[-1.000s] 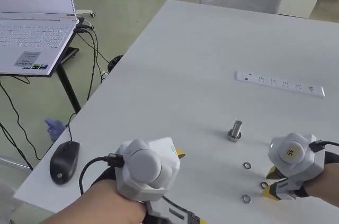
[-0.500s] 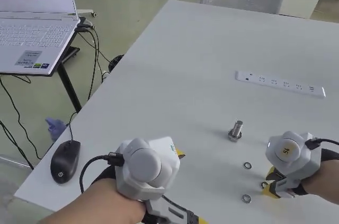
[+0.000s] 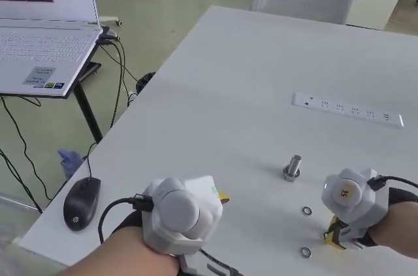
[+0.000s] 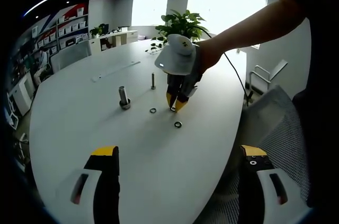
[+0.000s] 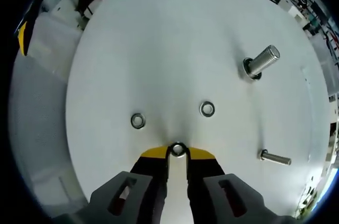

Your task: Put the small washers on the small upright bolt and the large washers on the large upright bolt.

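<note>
1. Washers, three in all, lie on the white counter [image 5: 159, 49]. One washer [image 5: 178, 149] sits right between the yellow tips of the right gripper [image 5: 178, 154], which is pressed in on its rim and pinching it, low at the counter surface.
2. A second washer [image 5: 137, 121] and a third washer [image 5: 207, 109] lie loose just beyond the tips, apart from each other. The large bolt [image 5: 260, 61] stands upright farther on, and the small bolt [image 5: 275, 157] stands off to one side, well apart from it.
3. The left gripper [image 4: 178, 155] is spread wide with nothing in it and hangs over the near part of the counter, far from the work.
4. The hold looks thin, taken with the very tips on a flat ring. On the lift the washer could twist or flick out and skid into the loose ones or toward the counter edge.
5. I cannot tell whether the pinched washer is a small or a large one. Taken to the wrong bolt, it would either refuse to go over the top or sit there sloppy.
6. A tilted washer may catch on the threads instead of dropping. A sideways knock from the tips could also tip the bolt over, since it seems to stand free on its head.
</note>
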Demonstrator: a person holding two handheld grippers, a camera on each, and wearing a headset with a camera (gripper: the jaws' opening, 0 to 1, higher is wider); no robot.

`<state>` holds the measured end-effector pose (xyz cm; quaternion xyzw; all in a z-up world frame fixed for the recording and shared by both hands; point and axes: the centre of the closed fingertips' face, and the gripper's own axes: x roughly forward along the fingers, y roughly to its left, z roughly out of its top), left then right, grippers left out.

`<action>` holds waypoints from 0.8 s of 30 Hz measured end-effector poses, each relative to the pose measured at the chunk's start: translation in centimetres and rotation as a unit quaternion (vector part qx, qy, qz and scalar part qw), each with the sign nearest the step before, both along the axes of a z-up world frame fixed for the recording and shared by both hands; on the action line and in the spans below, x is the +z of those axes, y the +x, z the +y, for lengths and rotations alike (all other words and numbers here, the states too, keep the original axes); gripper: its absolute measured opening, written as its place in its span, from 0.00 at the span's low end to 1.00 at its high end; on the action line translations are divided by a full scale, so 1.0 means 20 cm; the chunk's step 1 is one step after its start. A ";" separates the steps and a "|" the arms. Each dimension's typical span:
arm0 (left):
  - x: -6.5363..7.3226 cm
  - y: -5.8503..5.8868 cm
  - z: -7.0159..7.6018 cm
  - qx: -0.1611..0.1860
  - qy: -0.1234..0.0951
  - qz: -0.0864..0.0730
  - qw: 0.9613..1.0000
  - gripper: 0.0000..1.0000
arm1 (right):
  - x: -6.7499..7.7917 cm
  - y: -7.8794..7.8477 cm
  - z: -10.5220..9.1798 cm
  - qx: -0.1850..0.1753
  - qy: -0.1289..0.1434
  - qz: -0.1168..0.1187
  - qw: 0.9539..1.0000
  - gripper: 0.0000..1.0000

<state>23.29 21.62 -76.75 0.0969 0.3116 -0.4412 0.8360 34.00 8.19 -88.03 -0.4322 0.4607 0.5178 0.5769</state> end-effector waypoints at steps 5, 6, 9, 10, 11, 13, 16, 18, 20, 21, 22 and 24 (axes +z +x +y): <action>0.01 0.00 0.00 0.001 -0.002 -0.001 1.000 0.93 | 0.00 0.00 0.00 -0.016 0.010 -0.001 1.000 0.12; 0.01 0.00 0.00 0.001 -0.001 -0.001 1.000 0.93 | 0.00 0.00 0.00 -0.019 0.011 -0.002 1.000 0.12; 0.00 0.00 0.01 0.002 0.001 -0.001 1.000 0.93 | 0.00 0.00 0.00 -0.015 0.008 -0.004 1.000 0.12; 0.00 0.00 0.01 0.002 0.001 -0.001 1.000 0.93 | 0.00 0.00 0.00 -0.015 0.008 -0.003 1.000 0.12; 0.00 0.00 0.00 0.002 0.000 -0.001 1.000 0.93 | 0.00 0.00 0.00 -0.016 0.008 -0.003 1.000 0.12; 0.00 0.00 0.00 0.002 -0.001 -0.002 1.000 0.93 | 0.00 0.00 0.00 -0.018 0.009 -0.001 1.000 0.12; 0.01 0.01 0.00 0.004 -0.002 -0.003 1.000 0.93 | 0.00 0.00 0.00 -0.023 0.012 0.002 1.000 0.12; 0.01 0.01 0.00 0.004 -0.003 -0.004 1.000 0.93 | 0.00 -0.01 0.00 -0.027 0.015 0.004 1.000 0.12; 0.01 0.01 0.00 0.003 -0.004 -0.004 1.000 0.93 | 0.02 -0.01 -0.01 -0.029 0.016 0.003 0.999 0.12; 0.01 0.01 0.00 0.003 -0.003 -0.004 1.000 0.93 | 0.03 0.00 -0.01 -0.033 0.018 0.003 0.999 0.12; 0.01 0.01 0.00 0.003 -0.002 -0.004 1.000 0.93 | 0.03 0.02 -0.02 -0.041 0.022 0.003 0.999 0.12; 0.01 0.01 -0.01 0.004 -0.003 -0.003 1.000 0.93 | 0.04 0.03 -0.04 -0.047 0.024 0.002 0.999 0.12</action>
